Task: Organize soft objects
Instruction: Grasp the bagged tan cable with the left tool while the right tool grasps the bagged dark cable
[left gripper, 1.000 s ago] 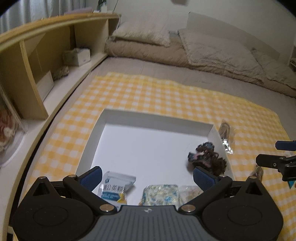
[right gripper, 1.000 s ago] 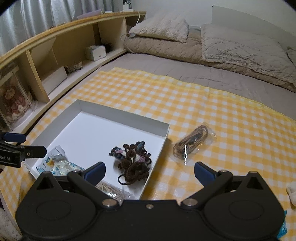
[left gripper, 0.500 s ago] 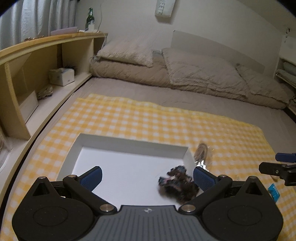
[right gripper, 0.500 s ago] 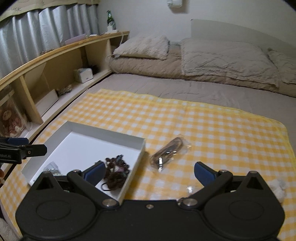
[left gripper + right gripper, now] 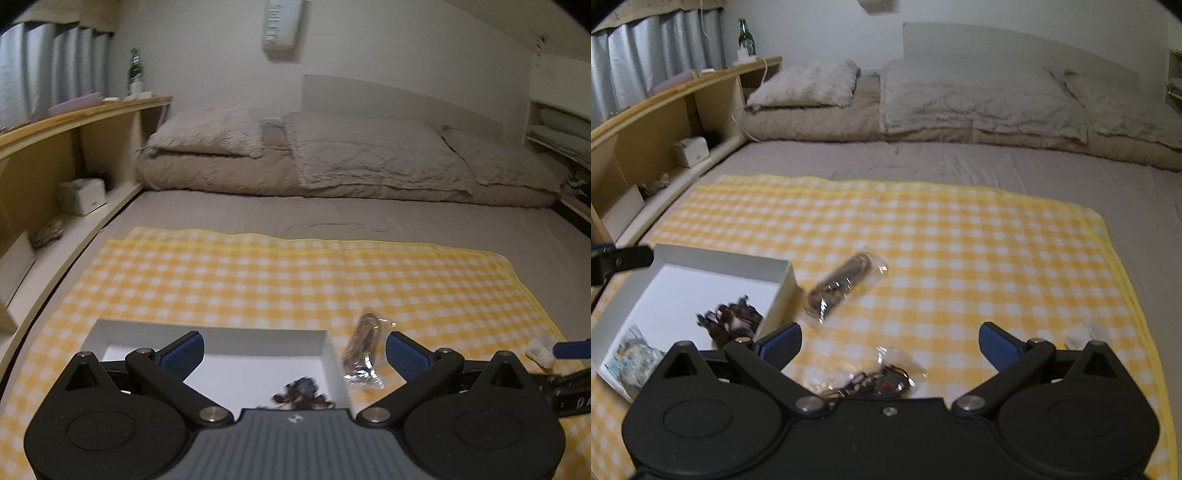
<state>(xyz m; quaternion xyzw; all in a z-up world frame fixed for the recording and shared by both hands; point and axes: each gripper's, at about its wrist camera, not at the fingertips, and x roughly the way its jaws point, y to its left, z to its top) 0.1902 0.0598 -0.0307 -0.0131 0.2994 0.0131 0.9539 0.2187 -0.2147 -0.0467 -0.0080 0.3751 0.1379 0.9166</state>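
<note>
Both tongs stood released and empty: the left tongs (image 5: 293, 354) and the right tongs (image 5: 889, 343) each showed blue pads spread wide with nothing between them.

The white box (image 5: 783, 275) lay ahead and to the left of the right tongs, on the yellow checked cloth (image 5: 960, 240) spread over the bed. It held a dark yarn bundle (image 5: 733, 319) and a printed packet (image 5: 635, 354). Three items lay outside the box: a bagged brown cord (image 5: 846, 286) just beside the box wall, a bagged dark item (image 5: 886, 380) directly below the right tongs, and a small white object (image 5: 1078, 334) off to the right.

Probable faults:
- The bags were thin, glossy film. A pinch on film alone would likely slip or let the contents sag out.
- The bed yields under load. A downward press could sink the item and catch the cloth in the pads.
- The brown cord lay close to the box wall; a wide approach there could strike or shift the box.
</note>
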